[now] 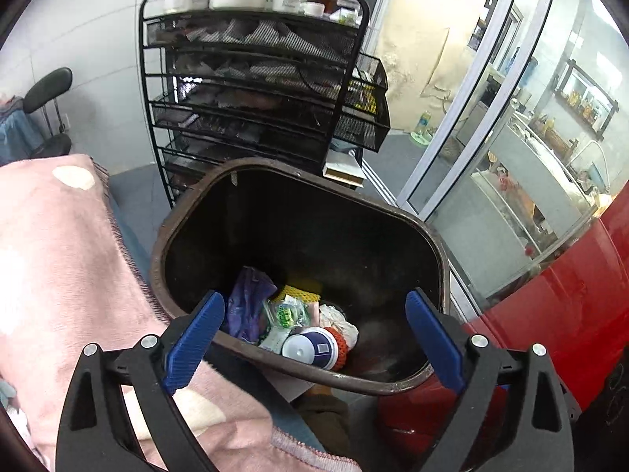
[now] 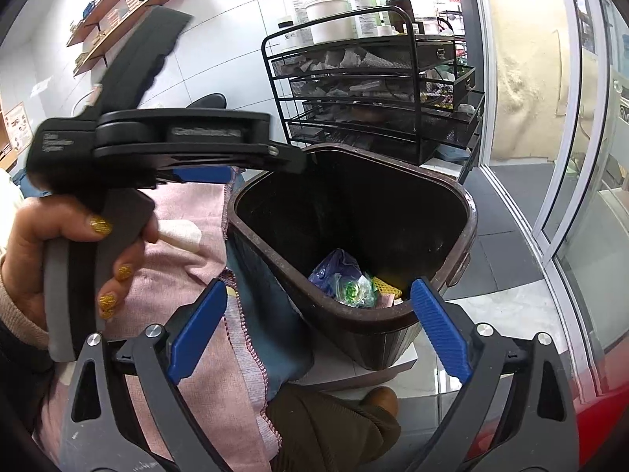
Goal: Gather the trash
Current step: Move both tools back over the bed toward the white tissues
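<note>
Now the left gripper (image 1: 314,338) hangs wide open, empty, directly above the brown trash bin (image 1: 426,232), placed for dropping. White jar (image 1: 312,348) lies among wrappers at six o'clock inside. Right gripper (image 2: 318,328) also open, empty, waiting beside.
</note>
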The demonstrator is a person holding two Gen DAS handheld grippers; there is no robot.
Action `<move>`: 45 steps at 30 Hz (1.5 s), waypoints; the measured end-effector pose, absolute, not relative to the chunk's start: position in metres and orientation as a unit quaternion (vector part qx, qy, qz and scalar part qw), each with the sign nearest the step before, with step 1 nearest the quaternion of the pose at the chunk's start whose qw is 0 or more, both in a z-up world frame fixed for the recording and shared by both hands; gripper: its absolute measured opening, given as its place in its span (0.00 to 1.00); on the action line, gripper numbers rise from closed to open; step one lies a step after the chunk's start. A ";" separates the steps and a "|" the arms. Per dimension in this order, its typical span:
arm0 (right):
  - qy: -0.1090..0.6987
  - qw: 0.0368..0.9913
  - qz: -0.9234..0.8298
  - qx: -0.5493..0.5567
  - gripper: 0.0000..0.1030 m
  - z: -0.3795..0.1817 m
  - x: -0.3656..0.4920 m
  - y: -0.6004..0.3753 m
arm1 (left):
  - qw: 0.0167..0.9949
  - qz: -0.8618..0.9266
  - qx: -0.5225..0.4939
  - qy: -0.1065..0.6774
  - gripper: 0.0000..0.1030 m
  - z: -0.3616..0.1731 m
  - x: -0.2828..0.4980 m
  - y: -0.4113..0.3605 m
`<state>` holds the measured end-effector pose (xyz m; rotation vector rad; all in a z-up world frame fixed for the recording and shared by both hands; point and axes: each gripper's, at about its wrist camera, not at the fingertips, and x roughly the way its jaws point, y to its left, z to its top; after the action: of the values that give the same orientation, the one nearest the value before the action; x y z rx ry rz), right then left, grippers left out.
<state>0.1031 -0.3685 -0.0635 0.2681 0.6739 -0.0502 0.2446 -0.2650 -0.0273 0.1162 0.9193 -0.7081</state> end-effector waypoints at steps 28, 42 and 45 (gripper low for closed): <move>0.328 0.938 0.048 0.101 0.91 -0.045 0.120 -0.308 | 0.924 -0.204 -0.021 0.322 0.95 0.020 0.172 -0.089; 0.346 0.925 0.143 0.067 0.92 -0.028 0.146 -0.231 | 0.935 -0.093 -0.024 0.340 0.95 -0.005 0.152 0.007; 0.360 0.916 0.170 0.058 0.92 -0.025 0.155 -0.210 | 0.934 -0.074 -0.027 0.348 0.95 -0.011 0.150 0.027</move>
<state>0.1555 -0.2099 -0.0251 0.1198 0.7406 0.3506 0.1498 0.0267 -0.0112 -0.0544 0.7121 -0.1519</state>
